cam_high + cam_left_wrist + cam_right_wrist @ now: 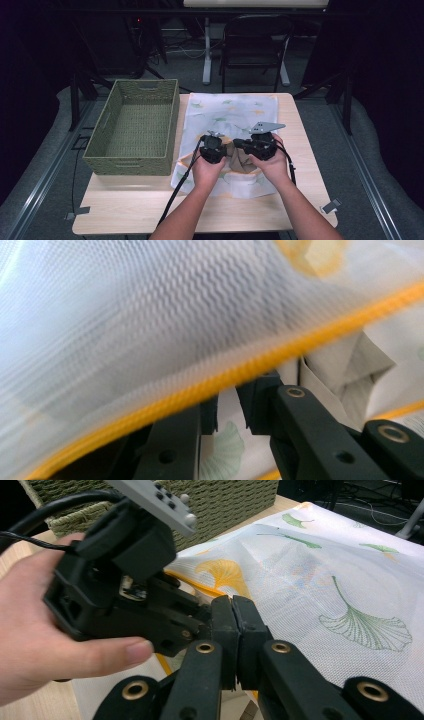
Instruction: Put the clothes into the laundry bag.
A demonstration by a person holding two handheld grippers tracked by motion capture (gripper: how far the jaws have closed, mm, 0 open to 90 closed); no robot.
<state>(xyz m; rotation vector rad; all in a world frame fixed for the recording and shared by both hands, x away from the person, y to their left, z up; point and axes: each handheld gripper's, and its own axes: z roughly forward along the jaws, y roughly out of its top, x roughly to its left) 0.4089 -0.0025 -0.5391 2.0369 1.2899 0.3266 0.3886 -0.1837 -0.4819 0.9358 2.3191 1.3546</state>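
Both hand-held grippers meet over my leaf-print cloth [235, 120]: right one [234, 630] pressed together, left one [227, 412] slightly parted, yellow hem [210, 385] just above.

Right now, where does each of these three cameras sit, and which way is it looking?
High view: above the person's side, looking forward and down on the table, woven basket, leaf-print cloth; both forearms, left gripper, right gripper.
Left gripper view: rides the left gripper, pressed close to the cloth's yellow hem; jaws slightly apart.
Right gripper view: rides the right gripper, jaws together, facing basket; left hand shows.
Shared: the cloth appears in all three.
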